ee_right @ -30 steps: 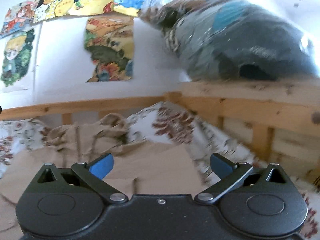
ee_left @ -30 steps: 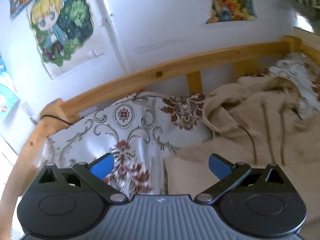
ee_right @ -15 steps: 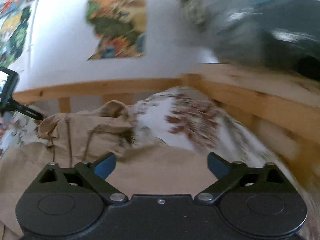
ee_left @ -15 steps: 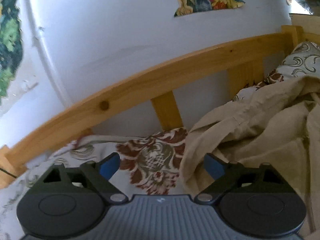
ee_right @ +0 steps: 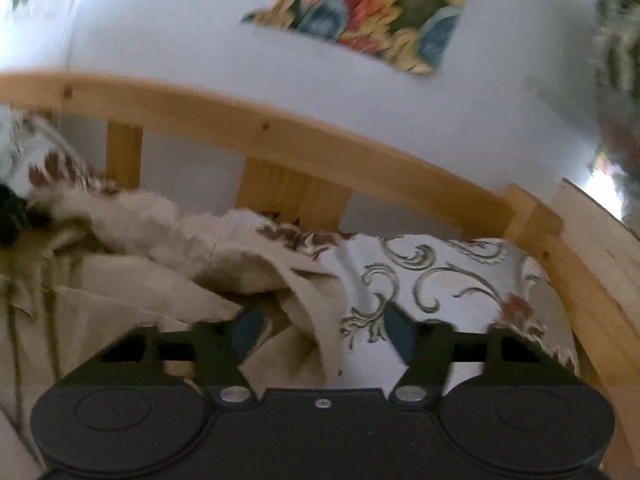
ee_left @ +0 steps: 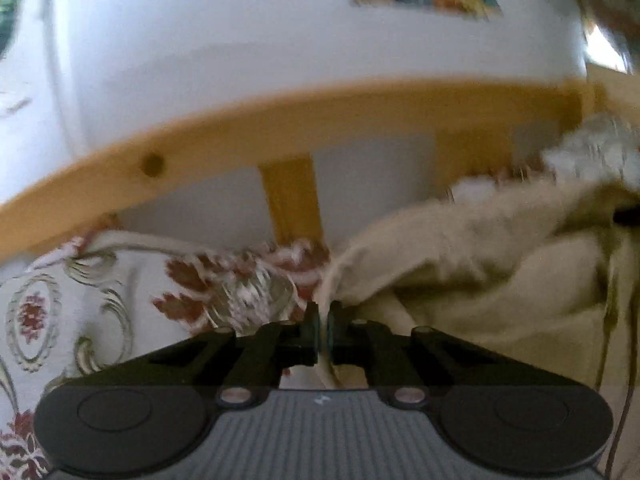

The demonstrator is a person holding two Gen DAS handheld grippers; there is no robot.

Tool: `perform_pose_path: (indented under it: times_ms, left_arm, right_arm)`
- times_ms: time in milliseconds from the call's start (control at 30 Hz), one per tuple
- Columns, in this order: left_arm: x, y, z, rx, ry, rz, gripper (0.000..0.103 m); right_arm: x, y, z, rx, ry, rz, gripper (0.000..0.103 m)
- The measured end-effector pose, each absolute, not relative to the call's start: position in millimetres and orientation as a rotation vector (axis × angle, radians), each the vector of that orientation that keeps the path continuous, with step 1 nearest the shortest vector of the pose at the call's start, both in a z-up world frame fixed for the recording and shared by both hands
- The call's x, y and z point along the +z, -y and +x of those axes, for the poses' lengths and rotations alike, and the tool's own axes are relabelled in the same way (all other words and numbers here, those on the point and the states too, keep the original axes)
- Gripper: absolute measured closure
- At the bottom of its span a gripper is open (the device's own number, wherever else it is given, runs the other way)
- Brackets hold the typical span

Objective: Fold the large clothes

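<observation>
A large beige garment (ee_left: pixel 480 280) lies crumpled on a bed with a white floral sheet (ee_left: pixel 80 312). My left gripper (ee_left: pixel 323 320) is shut on the garment's left edge, with a fold of beige cloth pinched between the pads. In the right wrist view the same garment (ee_right: pixel 140 288) fills the left side. My right gripper (ee_right: pixel 320 332) is part-way open, its jaws straddling the garment's right edge where it meets the sheet (ee_right: pixel 440 280). No cloth is pinched there.
A wooden bed rail (ee_left: pixel 280 120) with upright slats runs along the white wall behind the garment; it also shows in the right wrist view (ee_right: pixel 280 136). A colourful poster (ee_right: pixel 360 12) hangs on the wall. The rail corner (ee_right: pixel 532 216) is at the right.
Both grippers moved forward and down toward the garment's far edge. The left gripper went from open to shut on the cloth. The right gripper's jaws narrowed around the right edge.
</observation>
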State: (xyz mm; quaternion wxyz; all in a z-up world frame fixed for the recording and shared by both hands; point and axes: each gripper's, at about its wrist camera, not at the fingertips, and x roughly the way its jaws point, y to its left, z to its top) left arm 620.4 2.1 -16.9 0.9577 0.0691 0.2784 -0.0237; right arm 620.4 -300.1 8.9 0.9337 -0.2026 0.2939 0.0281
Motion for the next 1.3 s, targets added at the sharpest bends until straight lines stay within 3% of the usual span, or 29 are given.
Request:
perform_pose_path:
  times_ms: [33,100,233,367,600,967,1167,1267,1300]
  left_arm:
    - [-13,-5,615,-0.034,-0.516,0.12,0.1]
    - [-7,-12,599,0.015,-0.402,0.078,0.101]
    - [-9,-35,567,0.05,-0.271,-0.068,0.101]
    - [-23,-33,538,0.059,-0.206,-0.024,0.101]
    - [-41,-38,517,0.02,-0.254,0.09,0.1]
    - [-56,-34,484,-0.025,-0.254,0.183,0.1]
    - [-67,-34,467,-0.054,-0.272,0.223,0.099]
    - [-71,-34,462,-0.068,-0.274,0.236,0.099]
    - [-72,-34,461,-0.077,-0.278,0.241,0.099]
  right_arm:
    - [4,296,626,0.045,-0.63,-0.447,0.097]
    - [0,290,622,0.024,-0.607,-0.477,0.098]
    - [11,293,572,-0.057,-0.327,-0.481,0.101]
    - [9,304,523,-0.103,-0.143,-0.403,0.101]
    - [-37,313,476,-0.1,-0.169,-0.531,0.101]
    - [-46,310,448,-0.069,-0.163,-0.532,0.1]
    - [-56,311,435,-0.039,-0.201,-0.532,0.096]
    - [-53,317,422,0.006,-0.226,-0.477,0.074]
    - [-48,320,417,0.027,-0.222,-0.45,0.057]
